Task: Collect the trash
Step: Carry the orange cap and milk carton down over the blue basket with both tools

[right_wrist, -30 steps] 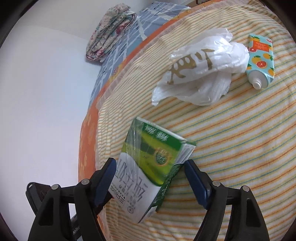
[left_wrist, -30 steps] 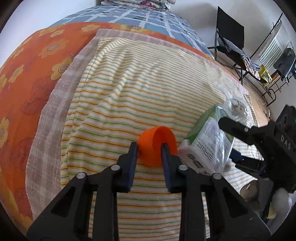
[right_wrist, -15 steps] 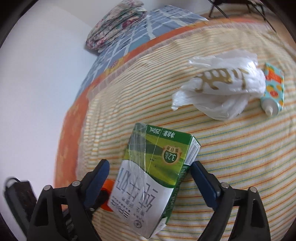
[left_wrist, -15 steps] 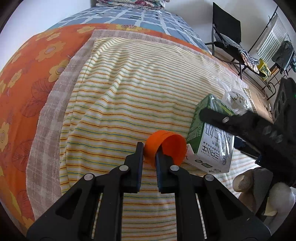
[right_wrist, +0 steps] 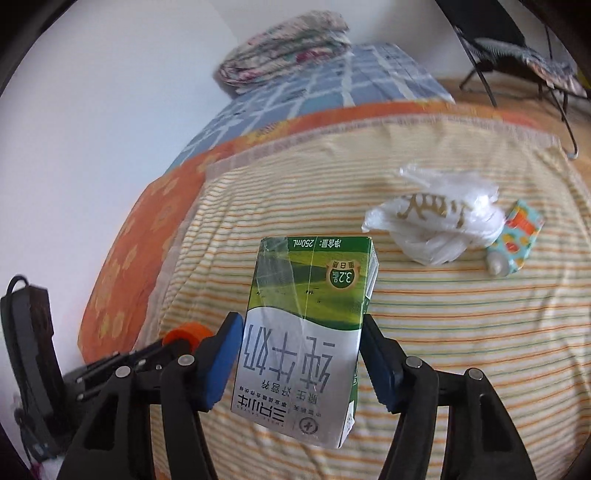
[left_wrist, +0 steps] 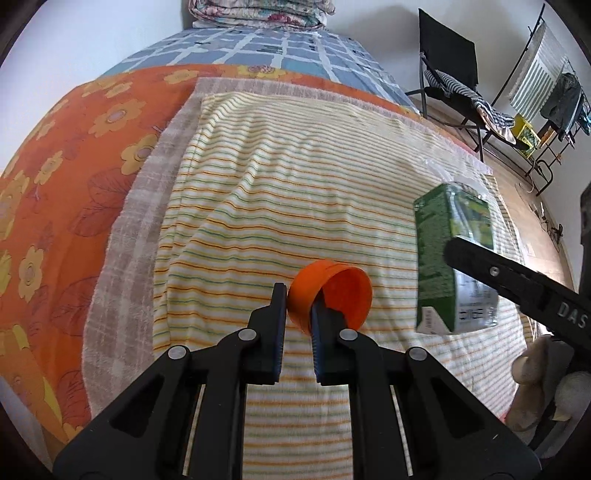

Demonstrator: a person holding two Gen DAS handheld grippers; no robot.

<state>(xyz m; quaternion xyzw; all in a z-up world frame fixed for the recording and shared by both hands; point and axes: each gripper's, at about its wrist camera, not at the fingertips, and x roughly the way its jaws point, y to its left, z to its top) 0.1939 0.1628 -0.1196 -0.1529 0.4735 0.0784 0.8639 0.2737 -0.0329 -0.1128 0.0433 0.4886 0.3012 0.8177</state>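
Leftmost, an orange flowered bedspread (left_wrist: 55, 177) covers the near side of the bed; over it lies a striped towel (left_wrist: 280, 192) with a pale checked border, and further up a blue plaid sheet (left_wrist: 258, 48) runs to a stack of folded quilts (left_wrist: 258, 11) against the wall; toward the middle of the left wrist view, the left gripper (left_wrist: 298, 314) is clenched on an orange cap (left_wrist: 330, 295), one finger outside its wall and the other inside the hollow, so the cap sits tipped with its open mouth facing right; the cap is raised at the fingertips above the striped towel; just right of it, the right gripper (right_wrist: 301, 354) grasps a green and white milk carton (right_wrist: 306, 332), its blue pads pressed to the carton's two narrow sides; the carton is held upside down, its print inverted, and seems clear of the towel with its green end pointing away from the camera; in the left wrist view the same carton (left_wrist: 452, 258) hangs beside the cap, near but apart from it; further right on the towel, a crumpled white plastic bag (right_wrist: 436, 221) with gold lettering lies loose; touching its right edge lies a small tube (right_wrist: 517, 236) printed with citrus slices, its white cap pointing toward the camera; beyond the bed, at far right, a black chair (left_wrist: 447, 74) draped with striped cloth stands on the wooden floor.
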